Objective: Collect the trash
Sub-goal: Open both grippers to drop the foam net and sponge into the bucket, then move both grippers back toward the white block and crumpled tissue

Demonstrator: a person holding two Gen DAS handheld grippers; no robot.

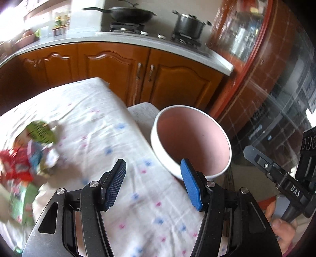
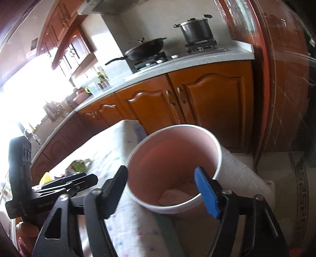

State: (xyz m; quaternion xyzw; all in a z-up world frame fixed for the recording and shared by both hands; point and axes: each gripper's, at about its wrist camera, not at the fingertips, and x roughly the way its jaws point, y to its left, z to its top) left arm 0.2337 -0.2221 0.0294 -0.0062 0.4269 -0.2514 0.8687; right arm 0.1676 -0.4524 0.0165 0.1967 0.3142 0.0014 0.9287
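Observation:
A white trash bin [image 1: 190, 142] with a pink inside stands beside the table's right edge; it also shows in the right wrist view [image 2: 173, 168]. Crumpled snack wrappers [image 1: 29, 154], green, red and blue, lie on the tablecloth at the left; a green one [image 2: 79, 166] shows in the right wrist view. My left gripper [image 1: 153, 174] is open and empty above the cloth, its right finger by the bin's near rim. My right gripper [image 2: 161, 181] is open and empty over the bin's near rim.
The table wears a white cloth [image 1: 110, 138] with pink and blue marks. Behind stand wooden cabinets [image 1: 122, 71], a counter with a wok [image 1: 128, 13] and a pot [image 1: 188, 24]. A dark glass door [image 1: 276, 89] is at the right.

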